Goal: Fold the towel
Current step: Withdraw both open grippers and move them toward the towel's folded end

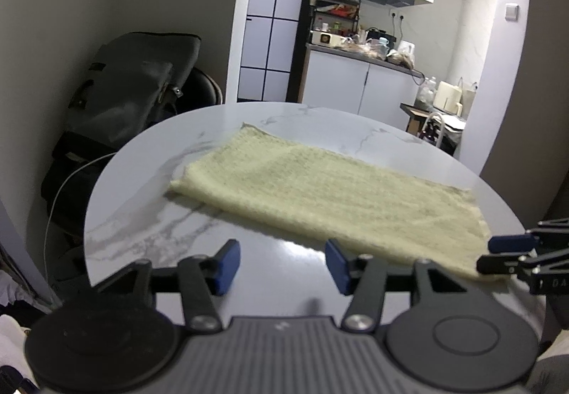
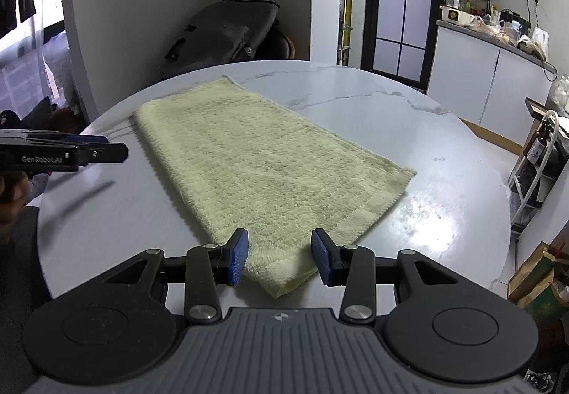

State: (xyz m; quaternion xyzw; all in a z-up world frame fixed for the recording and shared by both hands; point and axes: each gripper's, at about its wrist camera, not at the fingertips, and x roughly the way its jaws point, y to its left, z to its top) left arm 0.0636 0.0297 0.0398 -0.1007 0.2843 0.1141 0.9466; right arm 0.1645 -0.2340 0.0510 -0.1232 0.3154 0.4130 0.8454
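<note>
In the left wrist view, a pale yellow towel (image 1: 320, 195) lies flat on a round tabletop (image 1: 149, 223) of white stone with grey veins. The towel is a long rectangle of nubbly, looped cloth, and looks doubled over, thicker along its left end. Its long axis runs from the far left down toward the near right. The left claw (image 1: 282, 264) is spread wide, nothing between its blue pads, hovering over bare tabletop just in front of the towel's near long edge. At the right edge the right claw (image 1: 498, 253) shows side-on at the towel's near right corner. A dark bag (image 1: 135, 88) stands behind the tabletop.

In the right wrist view, the towel (image 2: 256, 159) stretches away from the camera, its long axis pointing from the near corner toward the far left. The right claw (image 2: 279, 257) is spread, its blue pads straddling the towel's near corner, which shows a layered edge. The left claw (image 2: 106, 150) enters from the left, beside the towel's long edge; I cannot tell its opening from this side.
</note>
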